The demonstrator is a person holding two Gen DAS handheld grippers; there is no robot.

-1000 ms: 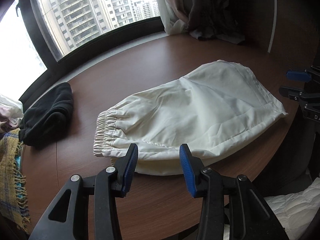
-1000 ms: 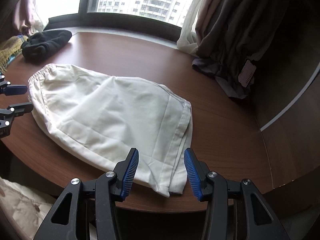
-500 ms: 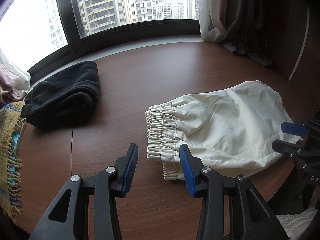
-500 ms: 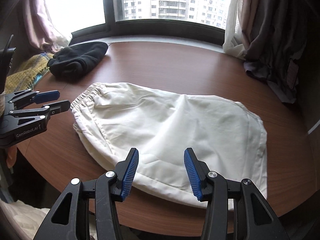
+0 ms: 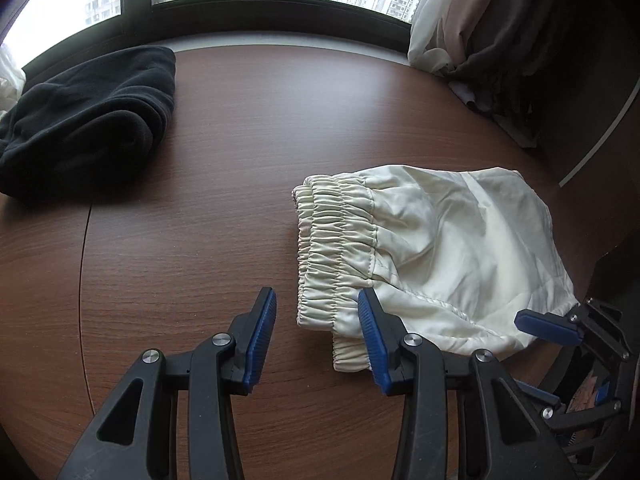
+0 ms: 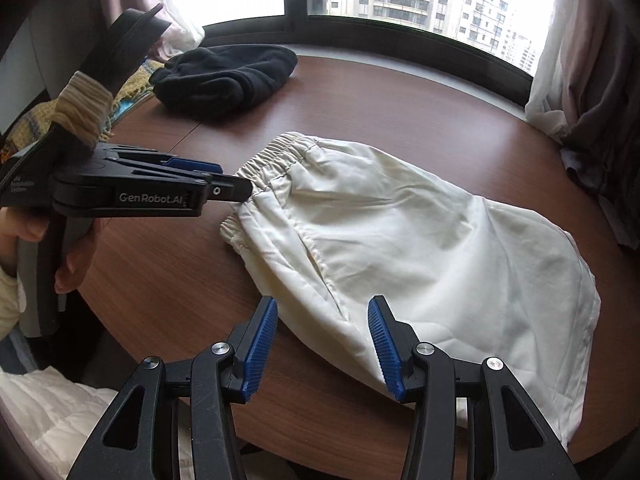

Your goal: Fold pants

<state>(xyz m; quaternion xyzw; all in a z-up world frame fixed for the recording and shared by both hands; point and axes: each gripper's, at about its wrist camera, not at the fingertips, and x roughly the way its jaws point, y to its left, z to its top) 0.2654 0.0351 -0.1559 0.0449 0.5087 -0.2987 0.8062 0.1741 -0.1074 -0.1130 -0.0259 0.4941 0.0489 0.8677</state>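
Observation:
Cream pants [image 5: 440,248] lie folded flat on the round brown table [image 5: 192,248], with the elastic waistband [image 5: 336,248] on their left end. My left gripper [image 5: 316,336] is open just in front of the waistband's near corner, its right finger over the cloth edge. In the right wrist view the pants [image 6: 420,264] spread to the right. My right gripper [image 6: 322,344] is open, straddling their near edge. The left gripper [image 6: 224,184] shows there beside the waistband.
A folded black garment [image 5: 88,116] lies at the table's far left, also in the right wrist view [image 6: 224,76]. Curtains [image 5: 488,28] hang at the back right by the window. A yellow fringed cloth [image 6: 132,88] lies off the left edge. White bedding [image 6: 60,412] is below the table.
Both grippers have swung left along the pants. The left one has come close to the waistband corner. The right one has moved from the hem end to the near edge.

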